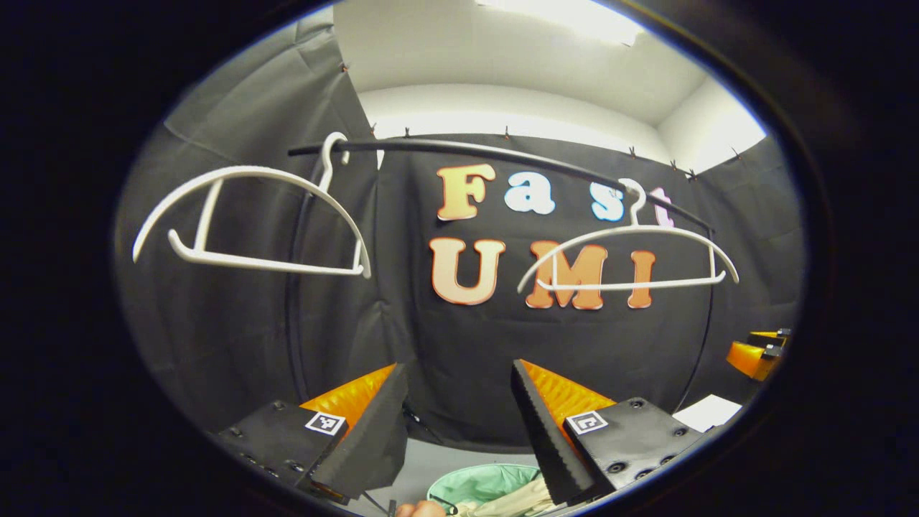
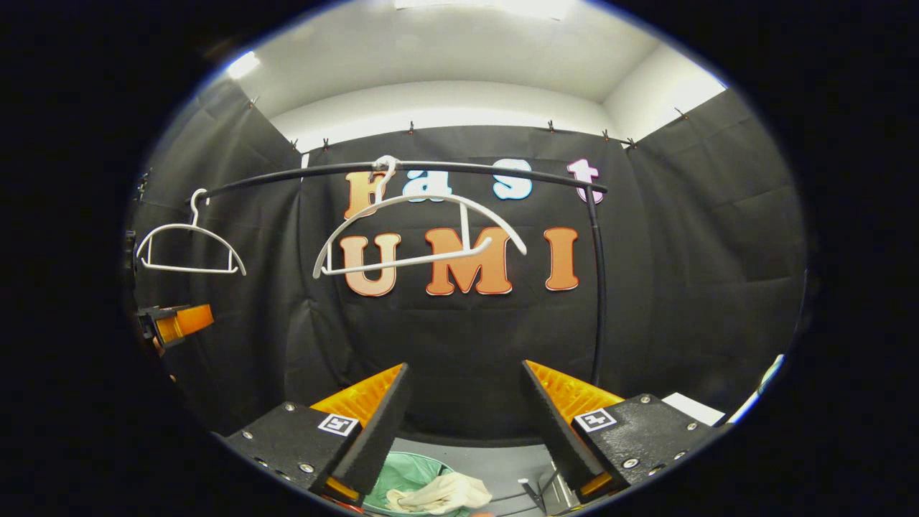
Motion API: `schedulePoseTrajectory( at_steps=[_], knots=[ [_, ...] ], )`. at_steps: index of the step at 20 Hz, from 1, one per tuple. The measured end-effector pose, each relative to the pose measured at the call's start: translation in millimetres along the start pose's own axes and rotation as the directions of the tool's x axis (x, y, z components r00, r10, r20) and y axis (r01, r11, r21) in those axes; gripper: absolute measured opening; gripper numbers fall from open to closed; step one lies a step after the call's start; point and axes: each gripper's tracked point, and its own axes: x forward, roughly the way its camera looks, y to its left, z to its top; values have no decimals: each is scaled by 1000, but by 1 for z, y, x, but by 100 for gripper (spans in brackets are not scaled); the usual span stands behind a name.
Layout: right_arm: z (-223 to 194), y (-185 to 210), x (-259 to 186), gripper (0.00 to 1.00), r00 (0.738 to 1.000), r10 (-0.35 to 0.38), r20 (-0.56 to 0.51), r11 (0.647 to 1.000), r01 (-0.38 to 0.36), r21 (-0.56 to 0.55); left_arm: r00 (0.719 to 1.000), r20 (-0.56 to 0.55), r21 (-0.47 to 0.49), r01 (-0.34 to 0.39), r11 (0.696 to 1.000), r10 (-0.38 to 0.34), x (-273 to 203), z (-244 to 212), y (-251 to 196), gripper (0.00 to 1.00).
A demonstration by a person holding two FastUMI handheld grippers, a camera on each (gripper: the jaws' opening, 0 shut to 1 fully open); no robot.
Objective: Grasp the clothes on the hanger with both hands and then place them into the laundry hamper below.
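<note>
Both hangers point(image 1: 251, 215) point(image 1: 632, 251) hang bare on the rail point(image 2: 431, 166), and the clothes point(image 2: 438, 494) already lie in the laundry hamper point(image 1: 481, 482) below, so the placing step looks done. The left tool point(image 1: 459, 424) and the right tool point(image 2: 465, 424) are both released, with nothing between the jaws. I judge that no further grasp is needed, only drawing the tools back.

Two white hangers, one point(image 2: 190, 248) at nine o'clock, one point(image 2: 420, 233) centre, one black rail point(image 2: 488, 169), one green hamper point(image 2: 402, 477) at six, one cream garment point(image 2: 441, 495) inside, two grippers, left point(image 1: 459, 416), right point(image 2: 465, 416).
</note>
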Motion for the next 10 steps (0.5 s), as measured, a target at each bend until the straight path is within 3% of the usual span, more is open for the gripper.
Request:
schedulePoseTrajectory(
  at_steps=[2, 3, 6, 8, 10],
  knots=[
    [7, 1, -2, 87, 1000, 11, 13, 1000, -11, 1, 999, 15, -25, -27, 999, 28, -12, 16, 15, 92],
    [9, 1, -2, 100, 1000, 14, 18, 1000, -14, 2, 999, 19, -36, -35, 999, 36, -16, 18, 17, 92],
    [11, -1, -4, 100, 999, 17, 29, 1000, -17, 21, 999, 21, -28, -38, 999, 38, -15, 15, 19, 96],
    [7, -3, -3, 100, 1000, 14, 24, 999, -15, 30, 999, 28, -1, -41, 999, 41, -14, 16, 14, 92],
    [3, -3, 0, 94, 1000, 13, 14, 999, -14, 37, 999, 35, 12, -27, 1000, 27, -14, 18, 6, 92]
  ],
)
